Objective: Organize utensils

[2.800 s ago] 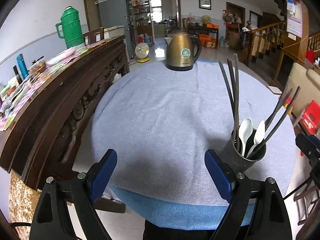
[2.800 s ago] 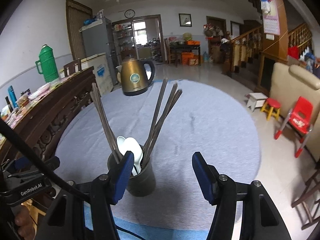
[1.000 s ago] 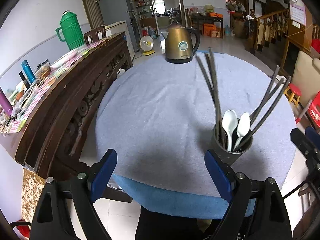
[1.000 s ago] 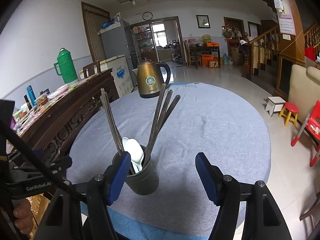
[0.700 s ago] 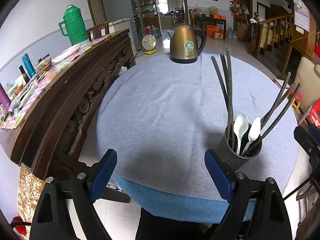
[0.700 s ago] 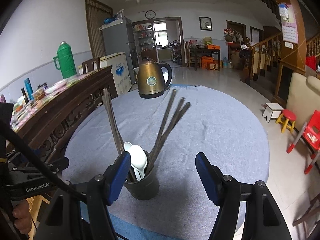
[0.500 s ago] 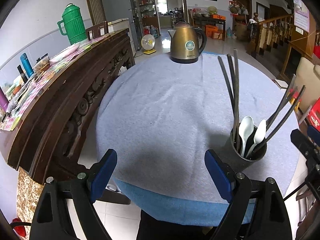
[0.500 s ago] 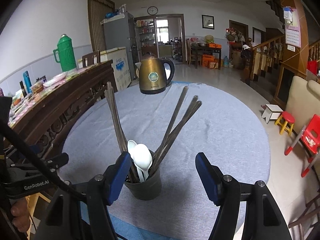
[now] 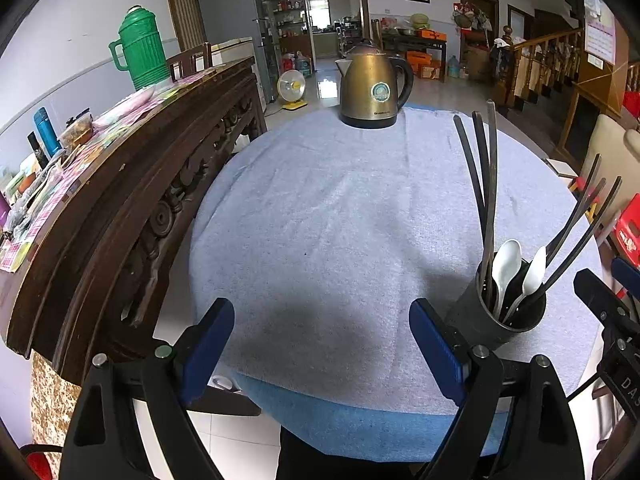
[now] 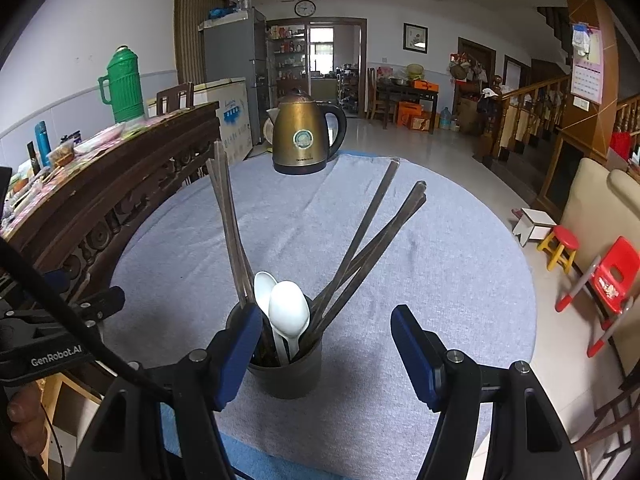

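Utensil cup (image 10: pixel 285 372) just ahead of right hand-held gripper (image 10: pixel 326 354), beside its left pad; both hand-held grippers wide apart, empty.

Bright even daylight, soft shadow on the tablecloth (image 9: pixel 340 240), sharp focus, strong fisheye bending, dark vignetted corners

"GenRobot.AI" is printed in white on the black body of the left gripper (image 10: pixel 56 354), seen at the left edge of the right wrist view. In the left wrist view the right gripper (image 9: pixel 624 376) bears the white letters "DAS" (cut off by the frame edge). The kettle (image 10: pixel 303 136) carries a round badge and a line of lettering near its base, both too small to read.
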The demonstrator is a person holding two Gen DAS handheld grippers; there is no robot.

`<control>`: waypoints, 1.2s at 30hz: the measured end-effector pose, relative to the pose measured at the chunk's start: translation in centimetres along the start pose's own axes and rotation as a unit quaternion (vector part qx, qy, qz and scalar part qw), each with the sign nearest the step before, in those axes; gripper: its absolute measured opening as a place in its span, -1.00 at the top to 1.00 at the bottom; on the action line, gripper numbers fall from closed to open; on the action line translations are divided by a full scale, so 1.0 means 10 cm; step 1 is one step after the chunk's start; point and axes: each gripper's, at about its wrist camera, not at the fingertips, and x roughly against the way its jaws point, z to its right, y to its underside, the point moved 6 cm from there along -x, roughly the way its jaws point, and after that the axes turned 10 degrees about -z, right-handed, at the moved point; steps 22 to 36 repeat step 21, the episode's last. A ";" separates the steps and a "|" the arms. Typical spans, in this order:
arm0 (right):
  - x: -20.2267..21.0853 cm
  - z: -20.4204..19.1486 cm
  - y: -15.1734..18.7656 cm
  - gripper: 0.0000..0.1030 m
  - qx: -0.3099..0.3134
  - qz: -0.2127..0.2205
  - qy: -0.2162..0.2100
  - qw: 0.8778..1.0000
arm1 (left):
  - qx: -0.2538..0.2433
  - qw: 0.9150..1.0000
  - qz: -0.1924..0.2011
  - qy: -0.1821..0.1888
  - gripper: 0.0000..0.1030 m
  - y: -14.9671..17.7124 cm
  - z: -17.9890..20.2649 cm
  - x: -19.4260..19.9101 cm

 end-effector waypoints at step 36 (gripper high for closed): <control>-0.12 0.20 0.03 -0.37 -0.032 0.005 -0.003 0.999 | -0.016 1.000 -0.003 0.012 -0.74 -0.11 0.09 -0.16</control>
